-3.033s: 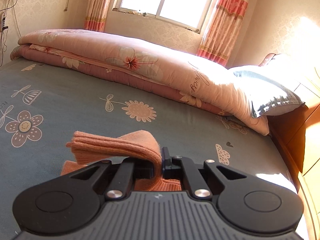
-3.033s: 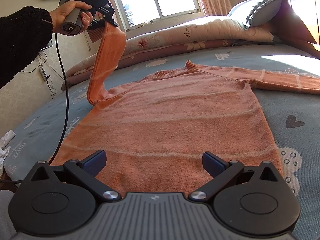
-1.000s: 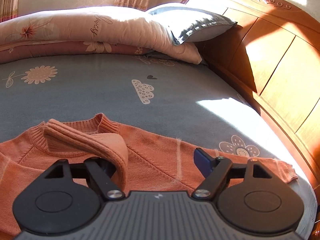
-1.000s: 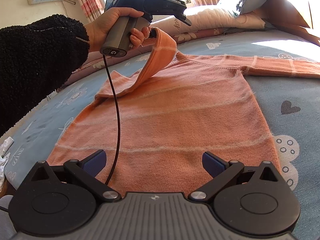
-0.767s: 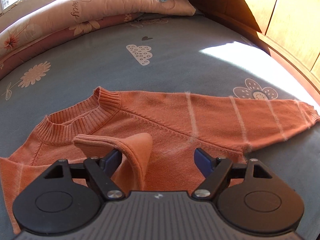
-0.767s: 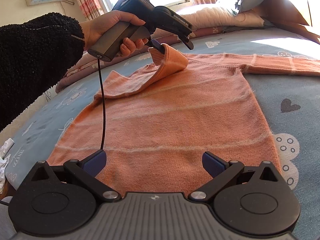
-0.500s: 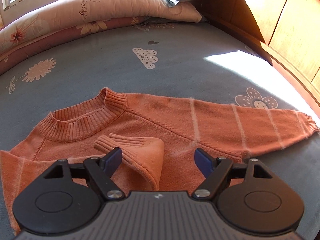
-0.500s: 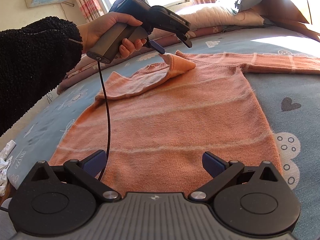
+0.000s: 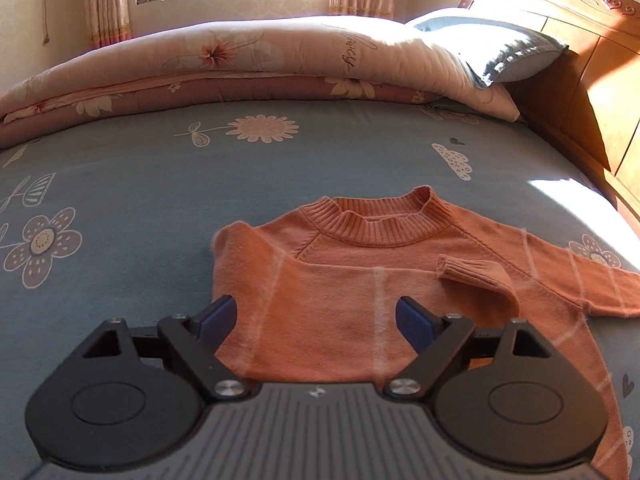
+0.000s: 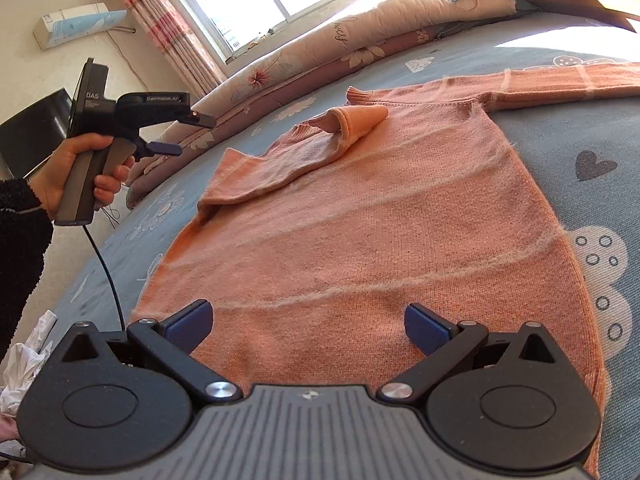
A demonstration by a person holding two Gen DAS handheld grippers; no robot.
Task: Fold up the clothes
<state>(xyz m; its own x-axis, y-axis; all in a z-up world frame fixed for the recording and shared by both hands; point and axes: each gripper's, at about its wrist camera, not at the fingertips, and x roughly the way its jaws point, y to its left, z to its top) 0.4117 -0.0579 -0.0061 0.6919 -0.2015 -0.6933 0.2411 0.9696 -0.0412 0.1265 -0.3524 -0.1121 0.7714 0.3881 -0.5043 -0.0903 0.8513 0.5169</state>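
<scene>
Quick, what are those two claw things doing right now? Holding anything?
Left gripper: open, holding nothing, in the air over the orange knitted sweater.
Right gripper: open, holding nothing, fingers spread over the sweater's hem.

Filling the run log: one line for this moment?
left gripper: open, clear | right gripper: open | sweater: flat; left sleeve folded over; right sleeve out

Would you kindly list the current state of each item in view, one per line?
Sweater: flat on the bed, body unfolded.
Left sleeve: folded across the chest, released.
Right sleeve: still stretched out on the bed sheet.
Left gripper: open, empty.
Right gripper: open, empty.
</scene>
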